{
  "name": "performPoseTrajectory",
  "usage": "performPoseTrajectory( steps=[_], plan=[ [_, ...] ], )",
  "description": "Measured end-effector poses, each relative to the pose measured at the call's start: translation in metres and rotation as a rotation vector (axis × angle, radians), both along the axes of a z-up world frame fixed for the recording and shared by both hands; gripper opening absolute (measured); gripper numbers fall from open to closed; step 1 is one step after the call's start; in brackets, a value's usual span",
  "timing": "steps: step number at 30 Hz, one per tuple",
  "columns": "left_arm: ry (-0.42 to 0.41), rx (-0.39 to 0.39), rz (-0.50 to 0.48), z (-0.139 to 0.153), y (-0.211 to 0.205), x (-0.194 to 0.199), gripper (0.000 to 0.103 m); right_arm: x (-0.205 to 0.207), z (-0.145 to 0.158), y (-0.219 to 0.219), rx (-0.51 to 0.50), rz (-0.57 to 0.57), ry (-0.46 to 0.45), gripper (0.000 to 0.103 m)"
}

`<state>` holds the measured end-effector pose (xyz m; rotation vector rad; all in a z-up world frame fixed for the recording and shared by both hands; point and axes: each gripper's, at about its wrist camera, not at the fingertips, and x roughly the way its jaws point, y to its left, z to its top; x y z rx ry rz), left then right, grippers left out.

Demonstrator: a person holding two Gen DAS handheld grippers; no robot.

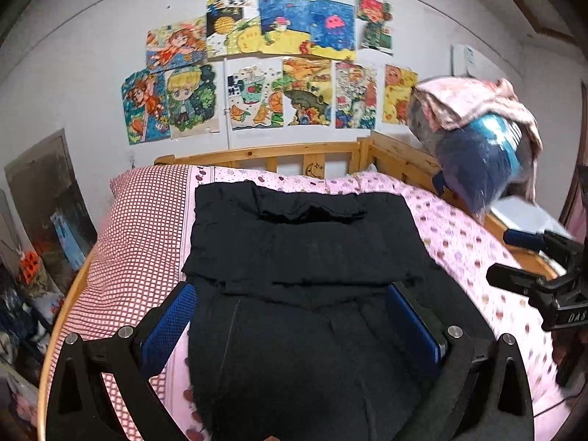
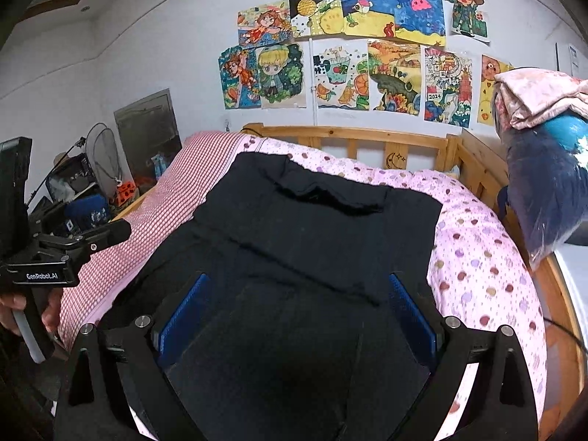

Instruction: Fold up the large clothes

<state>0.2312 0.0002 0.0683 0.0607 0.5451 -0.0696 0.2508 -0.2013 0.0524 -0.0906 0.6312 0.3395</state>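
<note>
A large black garment [image 1: 305, 253] lies spread on the pink dotted bedcover [image 1: 463, 242], with its far part folded over in layers and a bunched fold near the top. My left gripper [image 1: 294, 316] hovers open over the near part of the cloth, its blue pads [image 1: 167, 327] wide apart. In the right wrist view the same black garment [image 2: 316, 242] fills the middle. My right gripper [image 2: 299, 316] stands open above it, holding nothing. The right gripper [image 1: 514, 257] also shows at the right edge of the left wrist view, and the left gripper [image 2: 106, 235], held by a hand [image 2: 51, 312], shows at the left of the right wrist view.
A red-checked pillow [image 1: 143, 242] lies left of the garment. The wooden bed rail [image 1: 279, 154] runs along the far side and the right. A bagged blue bundle with pink cloth on top [image 1: 477, 139] sits at the right rail. Drawings cover the wall [image 1: 264, 66]. Clutter stands on the floor at left [image 2: 81, 198].
</note>
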Motion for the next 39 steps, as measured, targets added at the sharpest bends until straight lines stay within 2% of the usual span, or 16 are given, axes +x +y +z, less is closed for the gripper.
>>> performPoseTrajectory(
  steps=[7,17,20,24,28,33,35,39],
  plan=[
    [-0.023,0.076,-0.044,-0.008,0.010,-0.047,0.103,-0.046,-0.017,0.001,-0.051,0.001,-0.018,0.094],
    [0.012,0.047,-0.036,-0.043,0.039,-0.097,0.103,-0.105,-0.042,0.003,-0.112,0.033,-0.031,0.094],
    [0.020,0.057,-0.061,-0.054,0.039,-0.107,0.103,-0.120,-0.061,-0.002,-0.124,0.047,0.003,0.094],
    [0.049,0.066,-0.108,-0.073,0.035,-0.115,0.103,-0.133,-0.093,-0.007,-0.141,0.047,0.092,0.094],
    [0.077,0.124,-0.153,-0.094,0.026,-0.122,0.103,-0.138,-0.118,-0.009,-0.154,0.046,0.168,0.094],
    [0.106,0.190,-0.211,-0.113,0.017,-0.129,0.103,-0.145,-0.147,0.005,-0.254,0.057,0.215,0.094],
    [0.118,0.218,-0.224,-0.120,0.013,-0.131,0.103,-0.145,-0.162,0.015,-0.335,0.047,0.231,0.094],
    [0.145,0.257,-0.245,-0.133,0.006,-0.132,0.103,-0.142,-0.172,0.030,-0.462,0.016,0.204,0.094]
  ],
)
